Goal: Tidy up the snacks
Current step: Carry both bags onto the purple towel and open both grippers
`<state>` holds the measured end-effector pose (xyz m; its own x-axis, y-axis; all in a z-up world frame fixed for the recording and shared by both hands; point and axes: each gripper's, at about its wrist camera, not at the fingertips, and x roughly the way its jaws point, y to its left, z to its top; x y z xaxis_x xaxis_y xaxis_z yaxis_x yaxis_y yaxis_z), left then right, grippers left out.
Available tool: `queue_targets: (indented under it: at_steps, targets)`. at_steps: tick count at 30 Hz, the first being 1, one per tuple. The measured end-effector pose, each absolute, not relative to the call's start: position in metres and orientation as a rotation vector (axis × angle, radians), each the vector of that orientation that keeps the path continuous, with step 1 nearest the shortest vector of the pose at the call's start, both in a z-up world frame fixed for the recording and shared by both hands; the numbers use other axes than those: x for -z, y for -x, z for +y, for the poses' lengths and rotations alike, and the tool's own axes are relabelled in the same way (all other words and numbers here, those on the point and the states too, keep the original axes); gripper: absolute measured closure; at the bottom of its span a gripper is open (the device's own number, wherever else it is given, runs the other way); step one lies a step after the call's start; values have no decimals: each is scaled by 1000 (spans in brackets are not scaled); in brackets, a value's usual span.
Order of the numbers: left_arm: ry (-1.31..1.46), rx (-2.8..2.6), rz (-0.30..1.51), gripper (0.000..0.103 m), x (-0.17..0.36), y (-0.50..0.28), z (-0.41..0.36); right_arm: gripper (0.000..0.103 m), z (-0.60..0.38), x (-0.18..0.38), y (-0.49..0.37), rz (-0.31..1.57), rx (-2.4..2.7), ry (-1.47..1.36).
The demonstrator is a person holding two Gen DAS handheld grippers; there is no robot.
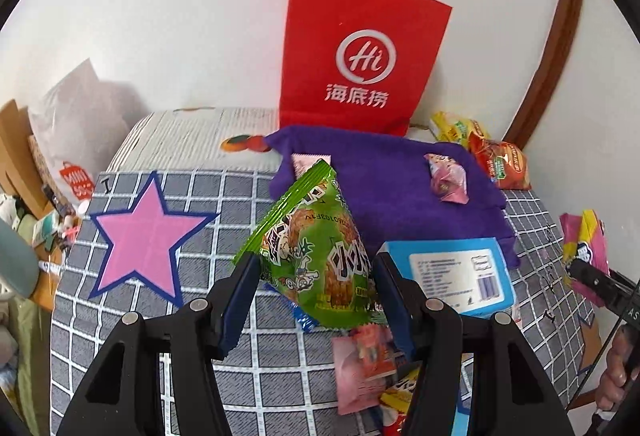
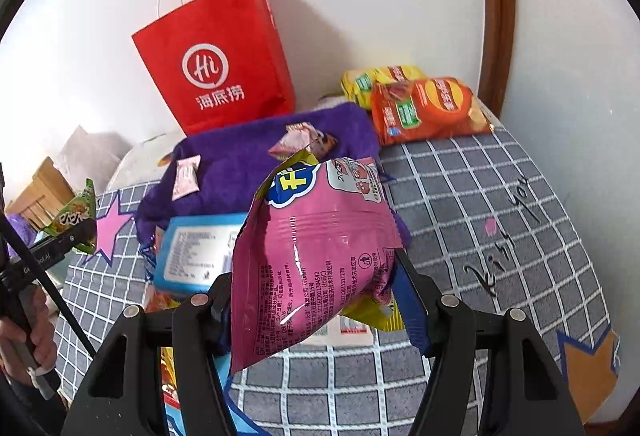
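My left gripper (image 1: 314,272) is shut on a green snack packet (image 1: 316,256), held above the checked bed cover (image 1: 248,376). The right gripper (image 2: 314,268) is shut on a pink and yellow snack bag (image 2: 316,252), also lifted off the bed. In the right wrist view the left gripper (image 2: 68,236) shows at the left edge with the green packet (image 2: 78,214). The pink bag (image 1: 584,240) shows at the right edge of the left wrist view. A red paper bag (image 1: 360,52) stands upright against the wall behind a purple towel (image 1: 400,188).
On the purple towel (image 2: 248,164) lie small pink candy packets (image 2: 186,176). A blue box (image 1: 456,276) and loose snacks (image 1: 368,364) lie below the grippers. Orange (image 2: 428,108) and yellow chip bags (image 2: 372,80) sit at the back right. A brown door frame (image 2: 496,8) borders the bed.
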<state>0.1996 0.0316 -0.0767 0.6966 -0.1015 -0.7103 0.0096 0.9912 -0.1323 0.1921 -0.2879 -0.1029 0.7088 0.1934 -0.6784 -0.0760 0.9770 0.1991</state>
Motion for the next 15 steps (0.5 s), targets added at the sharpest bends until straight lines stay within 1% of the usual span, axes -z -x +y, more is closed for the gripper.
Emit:
queue_targets:
  at_steps: [15]
  targets:
    - [71,77,779,46,63,-237,23,39,-270,85,-252,754,-171,-153]
